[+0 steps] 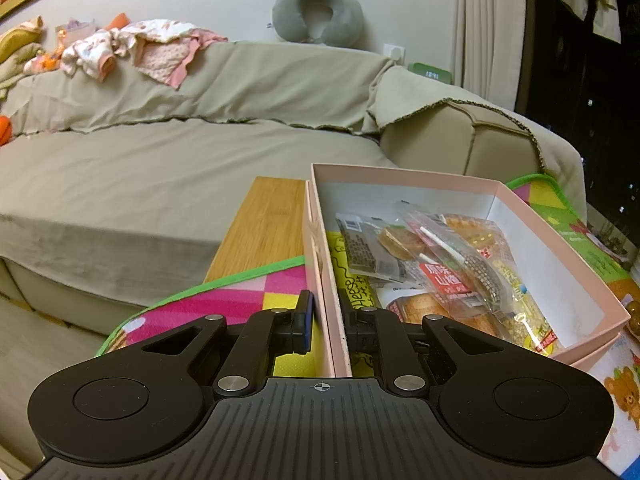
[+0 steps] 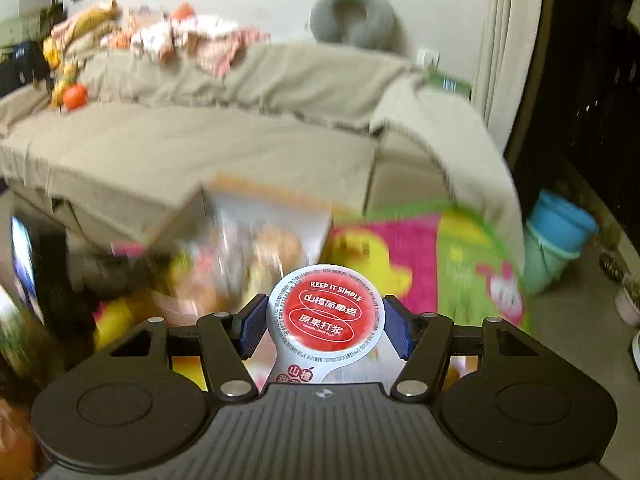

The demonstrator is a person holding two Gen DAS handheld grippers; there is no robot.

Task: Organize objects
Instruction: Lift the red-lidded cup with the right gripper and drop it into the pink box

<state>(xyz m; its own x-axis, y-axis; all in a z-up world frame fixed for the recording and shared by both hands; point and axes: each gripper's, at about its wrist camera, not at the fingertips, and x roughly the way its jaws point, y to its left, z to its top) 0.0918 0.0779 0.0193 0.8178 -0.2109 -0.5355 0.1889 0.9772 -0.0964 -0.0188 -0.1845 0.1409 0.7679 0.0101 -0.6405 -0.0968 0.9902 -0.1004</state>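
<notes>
A: Nearest us, the left gripper (image 1: 325,326) has its jaws clamped tight on the near wall of the pink box (image 1: 480,186), one finger outside, one inside. The box's long axis runs away from us toward the sofa (image 1: 160,168).

B: Our right gripper (image 2: 325,326) grips a small round jelly cup (image 2: 326,316) about half open, blue pads pressing its sides. The foil lid faces up at the camera, its pull tab toward us.

A: We read "KEEP IT SIMPLE" on the red lid, with Chinese characters under it. The cup body is hidden below.

B: Inside the box: clear snack packets (image 1: 452,264), one red-labelled in Chinese, and a yellow sheet showing "Cheese."

A: Beyond the cup, the box is motion-blurred in the right view. The play mat (image 2: 400,248) lies under it.

B: Farthest, a grey neck pillow (image 1: 318,14) on the sofa back.
</notes>
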